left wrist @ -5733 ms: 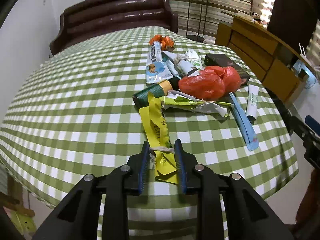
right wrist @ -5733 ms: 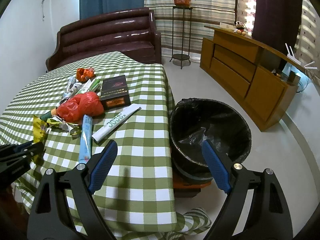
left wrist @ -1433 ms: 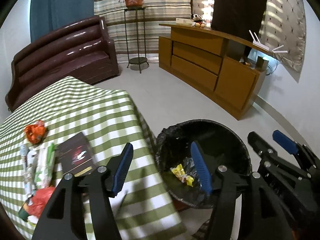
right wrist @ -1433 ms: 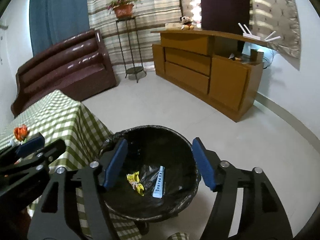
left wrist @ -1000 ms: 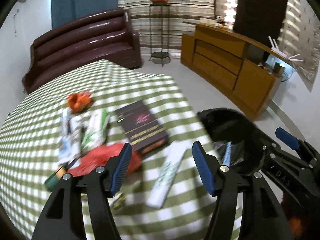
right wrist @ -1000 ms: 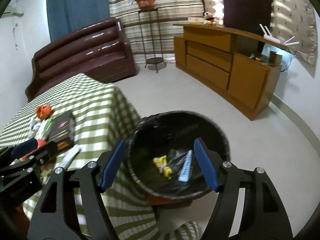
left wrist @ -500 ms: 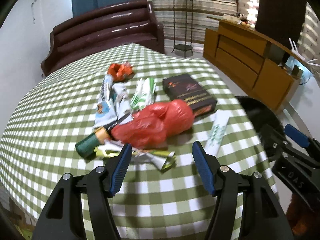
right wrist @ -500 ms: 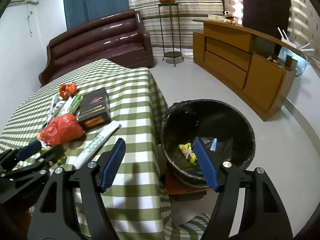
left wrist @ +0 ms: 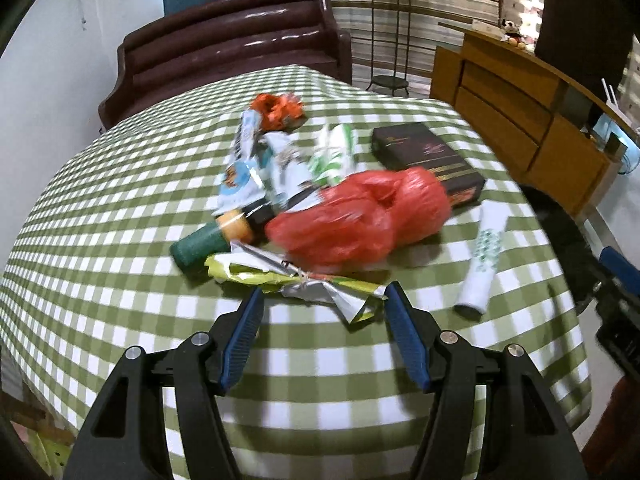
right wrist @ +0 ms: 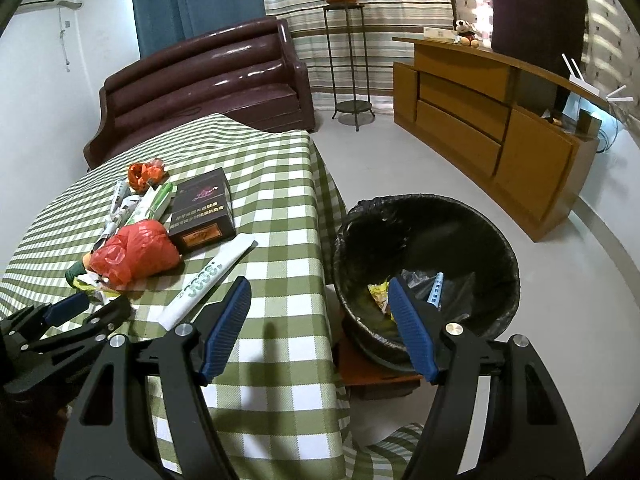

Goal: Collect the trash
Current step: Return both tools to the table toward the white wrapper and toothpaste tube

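The left gripper (left wrist: 322, 326) hangs low over the near side of the worktop (left wrist: 100, 216), and its fingers (left wrist: 242, 332) are apart with nothing in them. Just past the tips lies a crumpled yellow and silver wrapper (left wrist: 292, 280), so that looks like the next bit of trash to pick, and the gap looks wide enough to fit around it. Right behind the wrapper sits a red plastic bag (left wrist: 360, 216), touching a green bottle (left wrist: 208, 240) on its left. Farther back are some small packets (left wrist: 256, 160) and an orange wrapper (left wrist: 278, 106) at the far end. A dark box (left wrist: 428, 160) lies to the right, and a long white tube (left wrist: 482, 256) rests near the right edge. The right gripper (right wrist: 318, 326) waits over the right edge of the worktop, fingers (right wrist: 224, 324) apart too and holding nothing. The black bin (right wrist: 426, 248) stands on the floor just beside the worktop, close by so trash can be dropped in easily. Inside it there is already a yellow wrapper (right wrist: 378, 292) and a blue stick pack (right wrist: 436, 290). Most of the trash is not yet collected
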`<state>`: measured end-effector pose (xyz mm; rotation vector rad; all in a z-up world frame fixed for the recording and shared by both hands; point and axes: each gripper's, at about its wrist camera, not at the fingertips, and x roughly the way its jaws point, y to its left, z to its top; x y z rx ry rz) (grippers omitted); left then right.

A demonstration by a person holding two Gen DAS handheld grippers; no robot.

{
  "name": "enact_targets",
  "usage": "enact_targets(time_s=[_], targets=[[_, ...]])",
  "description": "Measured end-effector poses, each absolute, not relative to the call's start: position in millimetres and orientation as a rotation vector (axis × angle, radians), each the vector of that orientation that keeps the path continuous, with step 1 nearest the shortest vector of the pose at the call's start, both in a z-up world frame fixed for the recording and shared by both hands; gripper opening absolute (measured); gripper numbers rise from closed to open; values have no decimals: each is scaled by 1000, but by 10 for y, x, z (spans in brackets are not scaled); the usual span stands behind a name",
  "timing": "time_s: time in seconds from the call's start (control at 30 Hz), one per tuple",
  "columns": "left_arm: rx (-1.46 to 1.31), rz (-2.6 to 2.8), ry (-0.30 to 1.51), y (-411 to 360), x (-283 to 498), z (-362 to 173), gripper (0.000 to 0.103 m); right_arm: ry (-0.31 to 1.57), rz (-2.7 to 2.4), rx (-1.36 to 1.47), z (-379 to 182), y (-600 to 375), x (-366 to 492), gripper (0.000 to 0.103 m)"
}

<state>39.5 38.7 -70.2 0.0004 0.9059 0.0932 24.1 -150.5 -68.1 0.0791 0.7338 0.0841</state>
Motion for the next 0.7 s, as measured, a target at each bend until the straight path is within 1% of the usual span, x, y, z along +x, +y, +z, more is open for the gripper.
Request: enact_targets(time_s=[0.13, 0.47, 0.57, 0.63, 0.7], targets=[[-16, 120, 916, 548, 328, -716, 64, 742, 86, 78, -715, -1486, 247, 69], [-72, 191, 943, 955, 130, -711, 64, 753, 93, 72, -754, -1439, 260, 69], [-91, 189, 937, 972, 120, -671, 64, 755, 94, 70, -760, -1431, 261, 69], [-81, 184, 919, 948, 145, -643, 66, 757, 94, 70, -761, -1429, 268, 69], [-73, 199, 916, 934, 203, -645, 70, 759, 94, 68, -775, -1423, 267, 69]])
